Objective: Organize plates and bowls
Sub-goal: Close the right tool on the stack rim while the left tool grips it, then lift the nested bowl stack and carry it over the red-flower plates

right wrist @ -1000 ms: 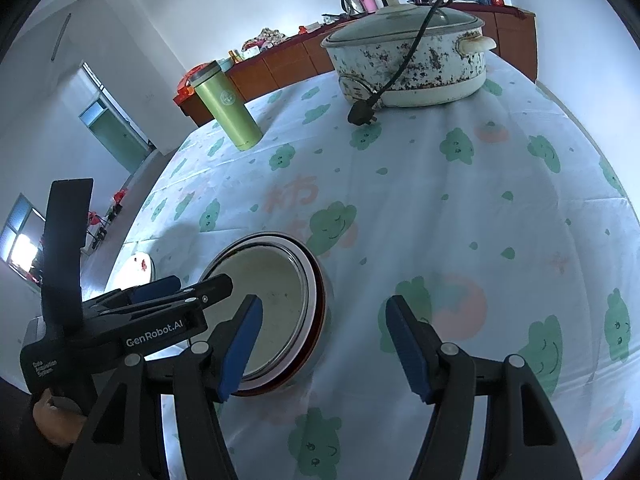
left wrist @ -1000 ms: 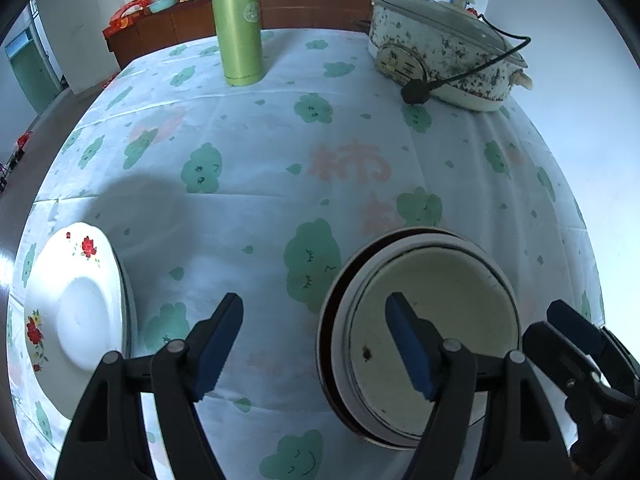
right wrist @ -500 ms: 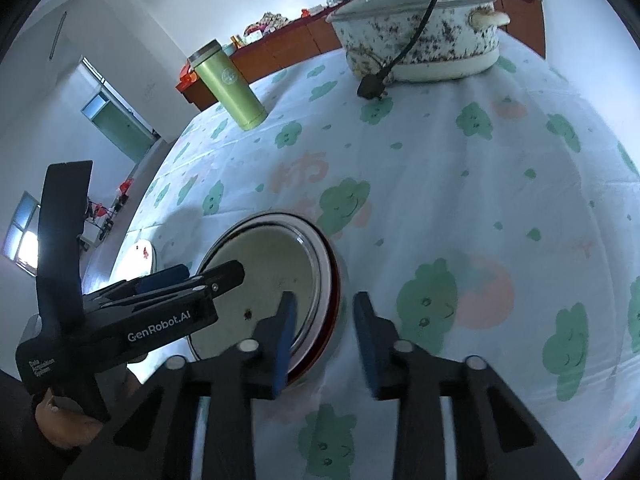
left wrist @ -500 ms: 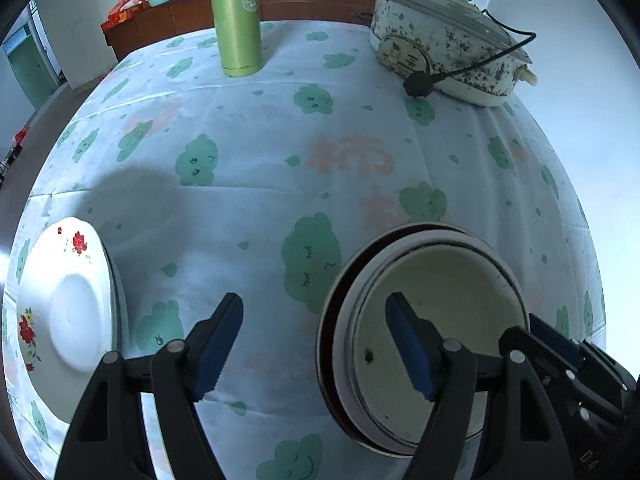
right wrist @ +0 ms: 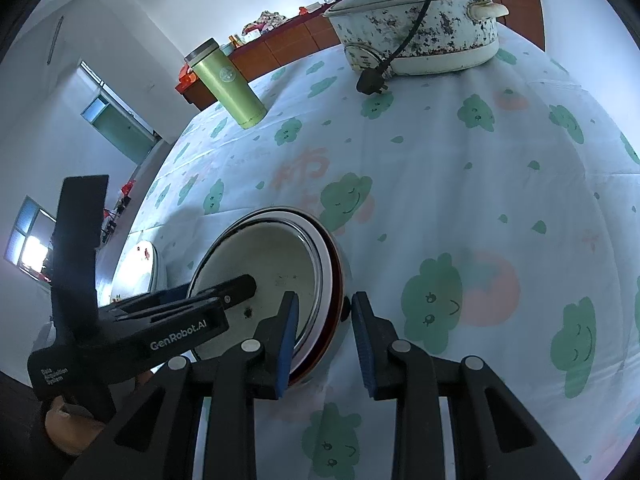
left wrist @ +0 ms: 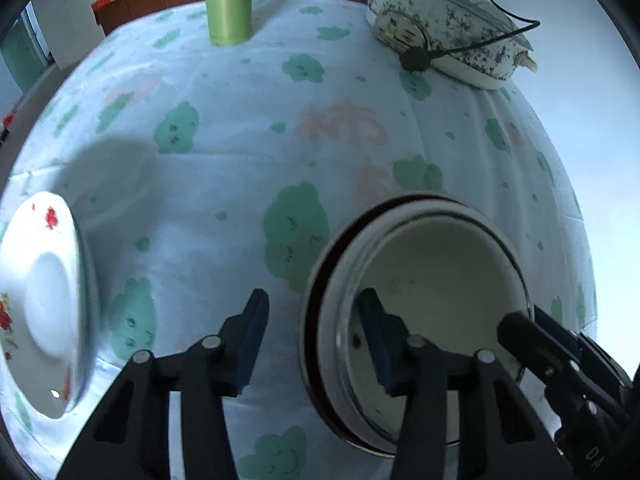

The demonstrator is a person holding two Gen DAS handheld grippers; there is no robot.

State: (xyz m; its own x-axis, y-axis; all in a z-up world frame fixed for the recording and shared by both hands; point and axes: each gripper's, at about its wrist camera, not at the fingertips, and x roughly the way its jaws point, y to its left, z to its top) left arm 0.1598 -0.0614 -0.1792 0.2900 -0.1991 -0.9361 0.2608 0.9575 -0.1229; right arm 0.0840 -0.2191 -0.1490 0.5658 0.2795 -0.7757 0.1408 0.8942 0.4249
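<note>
A stack of nested bowls (left wrist: 436, 276), cream inside with a dark red outer one, sits on the tablecloth; it also shows in the right wrist view (right wrist: 276, 256). My left gripper (left wrist: 312, 320) straddles the stack's left rim, one finger inside, one outside, jaws partly closed with a gap showing. My right gripper (right wrist: 324, 332) straddles the right rim the same way, jaws narrowed around it. A white flowered plate (left wrist: 44, 296) lies at the left table edge, also in the right wrist view (right wrist: 138, 268).
A green thermos (left wrist: 228, 0) stands at the far side. A speckled electric pot (left wrist: 444, 28) with a black cord and plug (right wrist: 372, 82) sits at the far right. A wooden cabinet (right wrist: 288, 46) runs behind the table.
Both grippers have moved in on the bowl stack and narrowed: the left from wide open to around the left rim, the right from wide open to around the right rim.
</note>
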